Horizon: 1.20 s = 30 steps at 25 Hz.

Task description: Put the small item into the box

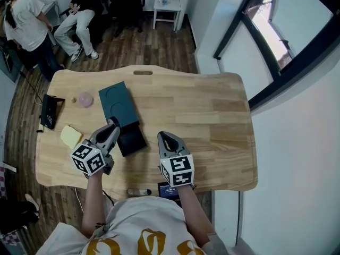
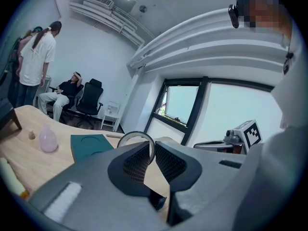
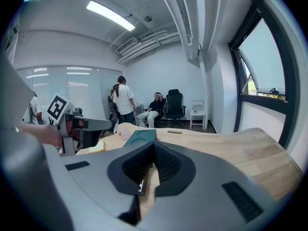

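Take the box [image 1: 132, 139] on the desk [image 1: 212, 116] as your mark. The slab [image 1: 118, 104] lies directly behind it, touching its far edge. Your left gripper [image 1: 112, 124] hangs over the box's far left corner, with the ring [image 2: 136, 133] between its fingers. Your right gripper [image 1: 164, 137] is just to the box's right. The block [image 1: 70, 136] lies left of the box. The bottle [image 1: 85, 99] stands behind and left of it, beside the slab. Farther left, at the desk's edge, lies a flat device [image 1: 49, 111]. In front of the box, at the desk's near edge, lies a phone [image 1: 139, 192]. Well behind the box, past the desk, a person [image 1: 24, 20] stands on the floor.
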Motion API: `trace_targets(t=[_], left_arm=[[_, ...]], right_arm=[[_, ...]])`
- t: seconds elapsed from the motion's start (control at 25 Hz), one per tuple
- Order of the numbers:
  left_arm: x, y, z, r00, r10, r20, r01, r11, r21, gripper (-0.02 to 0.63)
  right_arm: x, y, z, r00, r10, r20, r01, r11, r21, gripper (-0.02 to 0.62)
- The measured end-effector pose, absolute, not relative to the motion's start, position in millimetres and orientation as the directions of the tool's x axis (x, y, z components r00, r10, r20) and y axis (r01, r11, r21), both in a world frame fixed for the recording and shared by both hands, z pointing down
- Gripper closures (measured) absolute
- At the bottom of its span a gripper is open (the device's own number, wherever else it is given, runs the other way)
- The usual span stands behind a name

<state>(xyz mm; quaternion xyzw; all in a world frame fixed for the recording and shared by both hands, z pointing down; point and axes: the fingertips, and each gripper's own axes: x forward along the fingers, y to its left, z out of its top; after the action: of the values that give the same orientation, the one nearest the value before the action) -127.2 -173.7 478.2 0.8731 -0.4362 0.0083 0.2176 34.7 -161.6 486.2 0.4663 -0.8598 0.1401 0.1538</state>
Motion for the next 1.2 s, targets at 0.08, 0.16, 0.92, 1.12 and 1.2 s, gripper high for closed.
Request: trace_targets(t=[0.08,0.16,0.92,1.12,1.2], left_arm=[[-128.1,-173.3,483.1,0.618,-0.757,0.213,-0.766,-0.519,0.378,0.566],[-127.6,-172.8,488.8,0.619,-0.753,0.223,-0.766,-0.515,0.386,0.566],[-124.2,-170.7,503.3,0.623,-0.742,0.249,-0.763,-0.505,0.404,0.566],[-122.4,-171.2,508.8,0.623,-0.736,0.265,-0.764,-0.502,0.404,0.566],[-120.8,-171.1,510.3,0.626,-0.733,0.265,-0.762,-0.503,0.408,0.566]], right_arm=[[33.5,-162.8,490.7,-0.520,-0.753,0.403,-0.843,0.528,-0.100,0.591],[33.8,-162.7,494.0,-0.519,-0.751,0.408,-0.843,0.528,-0.103,0.591],[38.8,-161.0,510.3,-0.516,-0.740,0.431,-0.848,0.513,-0.134,0.591],[40.4,-163.4,514.1,-0.517,-0.736,0.437,-0.847,0.513,-0.138,0.591],[41.6,-163.9,516.0,-0.516,-0.734,0.441,-0.848,0.511,-0.141,0.591]])
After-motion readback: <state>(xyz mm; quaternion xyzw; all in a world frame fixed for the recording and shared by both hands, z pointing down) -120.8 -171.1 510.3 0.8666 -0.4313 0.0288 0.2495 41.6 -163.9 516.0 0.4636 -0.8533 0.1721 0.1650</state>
